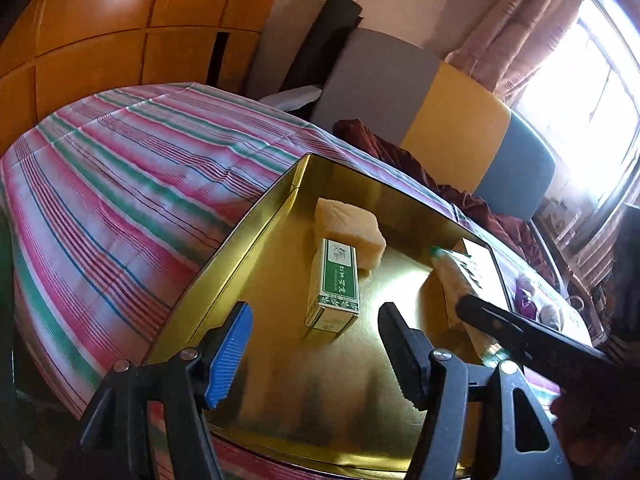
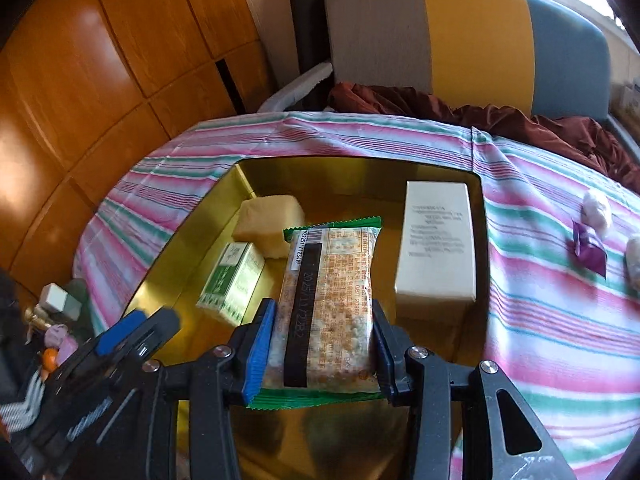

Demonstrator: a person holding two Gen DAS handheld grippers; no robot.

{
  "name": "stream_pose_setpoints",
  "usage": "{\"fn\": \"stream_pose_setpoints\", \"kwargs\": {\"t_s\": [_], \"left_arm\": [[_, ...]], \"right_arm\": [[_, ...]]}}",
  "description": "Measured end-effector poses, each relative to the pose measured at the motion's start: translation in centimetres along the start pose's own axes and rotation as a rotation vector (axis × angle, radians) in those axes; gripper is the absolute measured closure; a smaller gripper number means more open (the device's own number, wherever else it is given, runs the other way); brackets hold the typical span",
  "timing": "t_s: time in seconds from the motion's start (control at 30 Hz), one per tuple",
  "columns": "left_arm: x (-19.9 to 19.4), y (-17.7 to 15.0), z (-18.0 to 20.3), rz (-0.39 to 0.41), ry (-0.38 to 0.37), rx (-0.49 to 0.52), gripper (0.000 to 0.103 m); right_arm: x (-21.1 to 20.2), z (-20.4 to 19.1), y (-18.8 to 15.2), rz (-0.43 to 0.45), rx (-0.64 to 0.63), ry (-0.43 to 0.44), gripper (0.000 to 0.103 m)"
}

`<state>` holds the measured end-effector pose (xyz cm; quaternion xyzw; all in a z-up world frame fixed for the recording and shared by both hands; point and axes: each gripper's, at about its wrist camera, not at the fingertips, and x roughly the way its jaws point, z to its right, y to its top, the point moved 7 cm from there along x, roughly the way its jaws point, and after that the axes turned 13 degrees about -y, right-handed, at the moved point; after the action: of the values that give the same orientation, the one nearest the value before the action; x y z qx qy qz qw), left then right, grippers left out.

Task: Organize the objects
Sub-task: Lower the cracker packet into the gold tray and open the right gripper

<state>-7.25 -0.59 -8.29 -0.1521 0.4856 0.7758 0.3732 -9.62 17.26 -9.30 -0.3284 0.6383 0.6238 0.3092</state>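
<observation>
Here, my right gripper (image 2: 322, 354) clamped on a snack packet (image 2: 328, 304) above the gold tin (image 2: 160, 276), my left gripper (image 1: 314, 354) spread wide, empty, green box (image 1: 334, 292) ahead.

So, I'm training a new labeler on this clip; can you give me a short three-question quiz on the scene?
1. True or false: the right gripper is shut on the snack packet.
2. Which item in the gold tin touches the green box? A) white box B) yellow block C) purple wrapper
3. Fill in: the left gripper is ____ and holds nothing.

Key: 1 true; 2 B; 3 open
</observation>
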Motion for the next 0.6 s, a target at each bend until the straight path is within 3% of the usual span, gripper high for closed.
{"fn": "stream_pose_setpoints", "kwargs": {"t_s": [0.37,0.5,0.6], "left_arm": [[0.2,-0.4,0.2,-0.022,-0.014,-0.015,0.037],[0.2,-0.5,0.5,-0.024,-0.023,-0.008,0.037],[0.3,-0.5,0.7,-0.026,-0.030,-0.005,0.037]], "right_arm": [[4.8,-0.1,4.2,-0.015,-0.007,-0.178,0.057],[4.6,1.1,5.0,-0.001,0.025,-0.197,0.047],[3.1,1.3,5.1,0.024,0.041,-0.160,0.042]]}}
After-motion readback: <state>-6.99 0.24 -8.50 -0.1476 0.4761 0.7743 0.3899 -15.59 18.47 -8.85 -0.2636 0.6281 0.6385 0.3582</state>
